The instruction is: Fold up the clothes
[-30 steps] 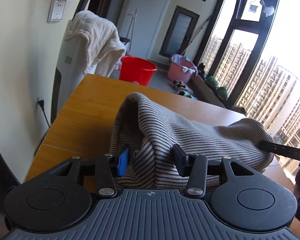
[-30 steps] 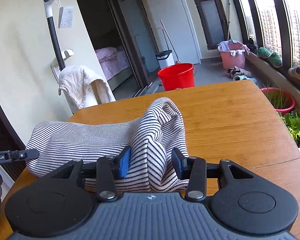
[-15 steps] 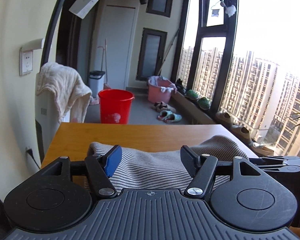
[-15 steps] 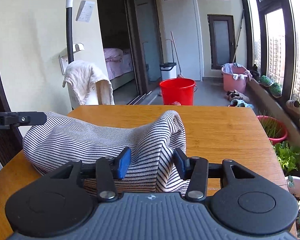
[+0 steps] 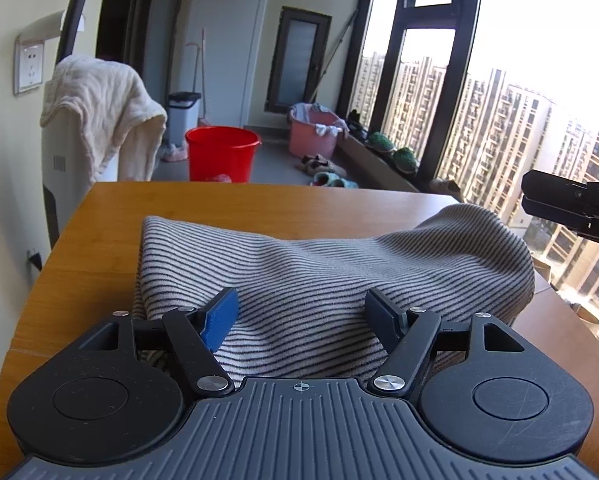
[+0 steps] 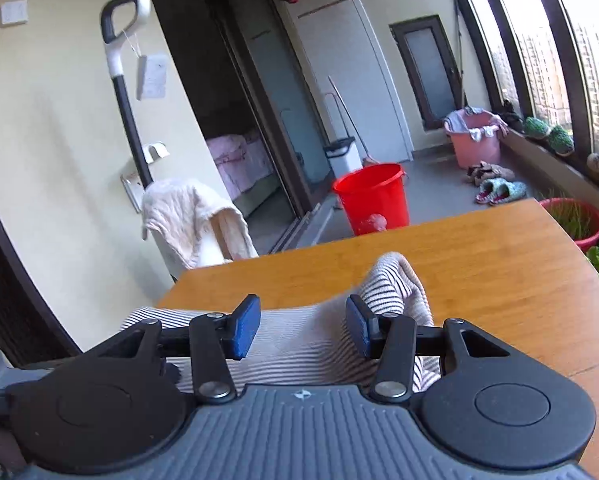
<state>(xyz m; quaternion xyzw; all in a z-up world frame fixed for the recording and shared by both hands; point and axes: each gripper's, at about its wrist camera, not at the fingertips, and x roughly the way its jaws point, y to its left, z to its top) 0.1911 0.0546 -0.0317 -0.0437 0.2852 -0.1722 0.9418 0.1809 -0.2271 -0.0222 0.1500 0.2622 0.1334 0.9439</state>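
**Striped cloth on the surface, left fingers spread, right fingers unclear**

The striped cloth (image 5: 319,268) lay bunched on the wooden surface (image 5: 235,204), along the near edge. Its left end sat flat, close to the left edge of the surface. Its right end rose in a rounded hump toward the right edge.

Left gripper (image 5: 303,316): fingers (image 5: 221,318) stood well apart and had just been opening. The cloth lay between and under them, but the pads did not press on it. Released.

Right gripper (image 6: 301,328): the fingers (image 6: 243,326) stood partly apart with the cloth passing between them. A raised fold of cloth (image 6: 395,280) stood up just beyond the right-hand finger. The view was motion-blurred there; I could not tell whether the pads gripped the cloth or only straddled it. From the left wrist view this gripper showed only as a dark arm at the right edge, above the hump of cloth.

Beyond the far edge of the surface, on the floor: a red bucket (image 5: 221,152), a pink tub (image 5: 313,130) holding laundry, and slippers (image 5: 331,178). A cream towel (image 5: 103,108) hung over a white appliance by the wall at the far left corner.
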